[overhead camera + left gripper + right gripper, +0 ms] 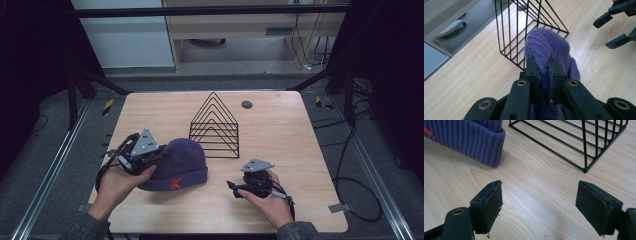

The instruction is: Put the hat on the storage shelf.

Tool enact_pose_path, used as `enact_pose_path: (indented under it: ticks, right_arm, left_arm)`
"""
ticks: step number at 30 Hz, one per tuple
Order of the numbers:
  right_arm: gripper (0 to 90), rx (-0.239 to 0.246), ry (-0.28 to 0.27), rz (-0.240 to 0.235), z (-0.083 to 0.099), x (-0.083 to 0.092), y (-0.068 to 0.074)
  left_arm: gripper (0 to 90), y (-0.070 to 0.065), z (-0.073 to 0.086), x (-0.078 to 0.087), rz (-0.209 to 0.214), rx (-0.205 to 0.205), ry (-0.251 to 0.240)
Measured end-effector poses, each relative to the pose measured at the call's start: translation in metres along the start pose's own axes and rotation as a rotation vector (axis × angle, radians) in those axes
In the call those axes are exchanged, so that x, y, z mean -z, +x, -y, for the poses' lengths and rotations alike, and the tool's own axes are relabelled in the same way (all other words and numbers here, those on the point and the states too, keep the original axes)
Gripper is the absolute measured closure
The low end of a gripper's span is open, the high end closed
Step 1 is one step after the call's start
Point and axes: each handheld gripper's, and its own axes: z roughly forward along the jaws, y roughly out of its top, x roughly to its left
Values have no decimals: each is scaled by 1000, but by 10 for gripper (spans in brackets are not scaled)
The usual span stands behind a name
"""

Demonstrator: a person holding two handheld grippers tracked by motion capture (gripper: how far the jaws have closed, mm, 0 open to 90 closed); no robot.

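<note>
Near the table's (280, 125) front-left: purple knit beanie (180, 162), lying flat, cuff toward the person, crown toward the black wire rack (216, 127) just beyond. Left gripper (543, 72) clamped on a fold of its knit. Right gripper (539, 205) spread wide, empty, just right of the cuff.

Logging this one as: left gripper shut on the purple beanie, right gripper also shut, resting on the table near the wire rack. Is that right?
Not quite. The right gripper is open: the right gripper view shows its jaws wide apart over bare table. The rest holds: the left gripper is shut on the purple beanie, near the wire rack.
</note>
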Motion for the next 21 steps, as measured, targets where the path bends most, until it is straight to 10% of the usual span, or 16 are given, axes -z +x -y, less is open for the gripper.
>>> enact_pose_path:
  ticks: [21]
  right_arm:
    - [306,131,-59,-158,-75,-3,35]
  left_arm:
    - [808,18,-45,44,29,-54,-139]
